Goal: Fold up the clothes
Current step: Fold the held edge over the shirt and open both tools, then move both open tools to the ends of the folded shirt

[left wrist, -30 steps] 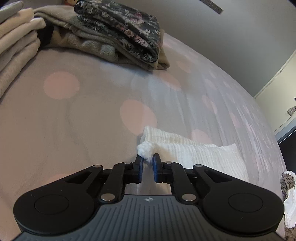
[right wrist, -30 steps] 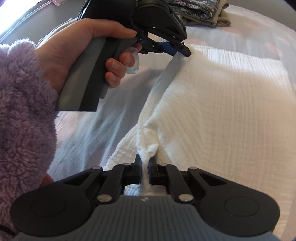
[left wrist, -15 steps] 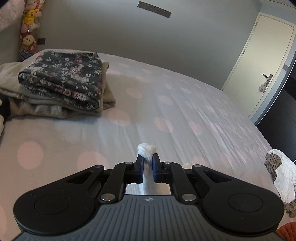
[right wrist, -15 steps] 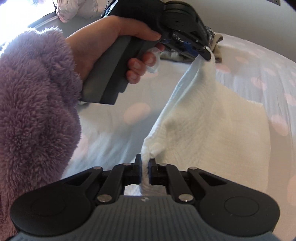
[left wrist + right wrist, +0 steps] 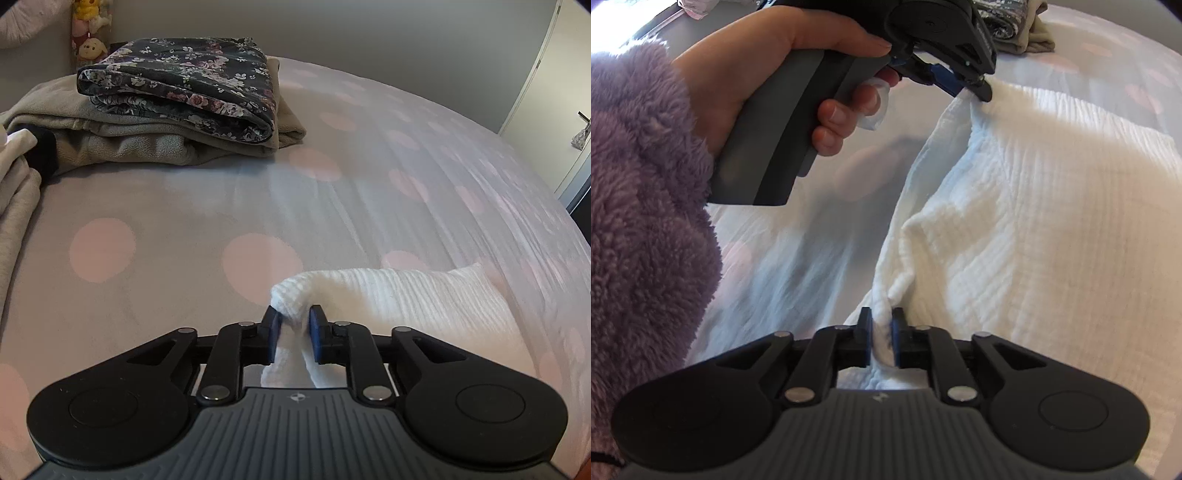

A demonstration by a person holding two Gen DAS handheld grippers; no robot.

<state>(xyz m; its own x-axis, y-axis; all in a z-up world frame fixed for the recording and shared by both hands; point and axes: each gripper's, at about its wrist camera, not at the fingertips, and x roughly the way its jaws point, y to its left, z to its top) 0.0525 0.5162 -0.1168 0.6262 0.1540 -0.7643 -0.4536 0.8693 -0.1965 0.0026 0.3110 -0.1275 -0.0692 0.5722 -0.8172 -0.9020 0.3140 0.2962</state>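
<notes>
1. Left wrist view: I am letting go with my left tool (image 5: 294, 334). Its jaws are opening, with a bunched corner of the white cloth (image 5: 399, 295) lying between them, so the grip is loosening rather than clenched.
2. The cloth is lying on the spotted bed (image 5: 184, 221), stretching away to the right of the tool. A dark flowered garment (image 5: 184, 88) is sitting folded on a beige one (image 5: 129, 140) at the far left, well apart from it.
3. To do this well, I am judging that the corner should be resting on the bed before the jaws come fully off it, so the fold does not spring back.
4. Right wrist view: my right tool (image 5: 881, 341) is also opening, and a twist of the same white cloth (image 5: 1034, 221) is sitting between its pads (image 5: 896, 343), which appear to be barely touching it.
5. The person's hand (image 5: 783, 70), in a fluffy purple sleeve (image 5: 642, 221), is holding the left tool (image 5: 979, 86) at the far corner of the cloth.
6. The edge between the two tools is looking rumpled and ridged, so I am thinking both corners should be set down level and the edge drawn straight before I pull away.
7. The risk I am seeing is fabric snagging on the pads as they withdraw.
</notes>
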